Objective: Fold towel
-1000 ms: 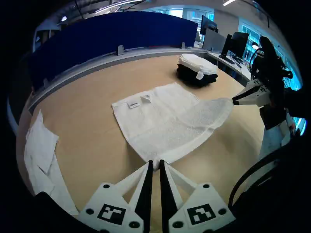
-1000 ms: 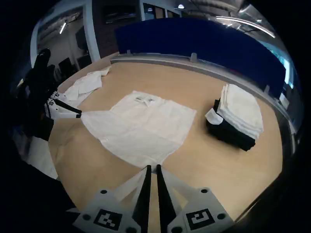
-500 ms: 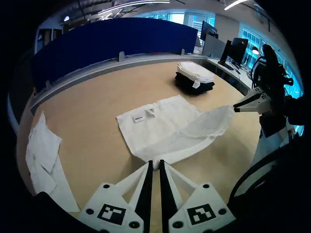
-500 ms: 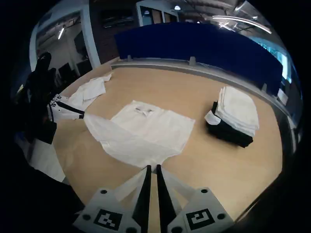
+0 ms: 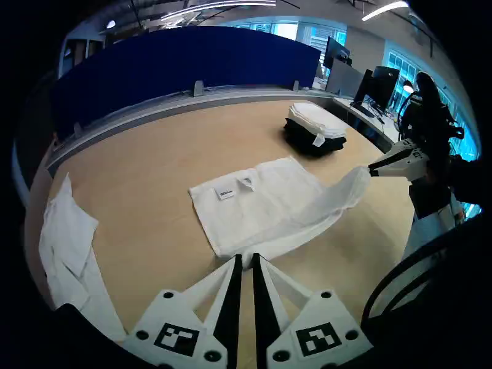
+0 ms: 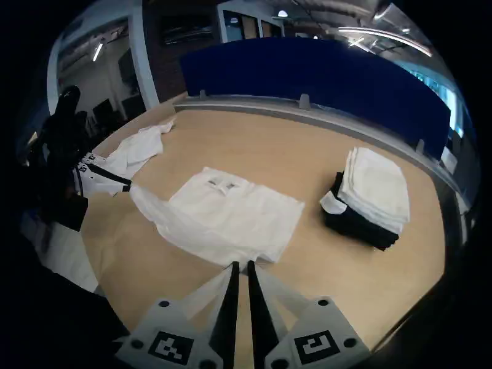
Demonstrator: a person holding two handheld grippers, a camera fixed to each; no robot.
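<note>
While the towel (image 5: 270, 203) hangs slacker than a second ago, you hold your left gripper (image 5: 246, 257) and right gripper (image 6: 238, 264) level, each clamped tight on one corner.

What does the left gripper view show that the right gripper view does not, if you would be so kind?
The left gripper view adds computer monitors beside bright windows, and the right tool from afar, pinching one towel corner. The right gripper view adds a dim corridor with a ceiling light, and the left tool from afar, pinching the other corner. Both share the white towel with its near edge raised off the wooden table, a stack of folded towels, loose white cloths and the blue partition.
</note>
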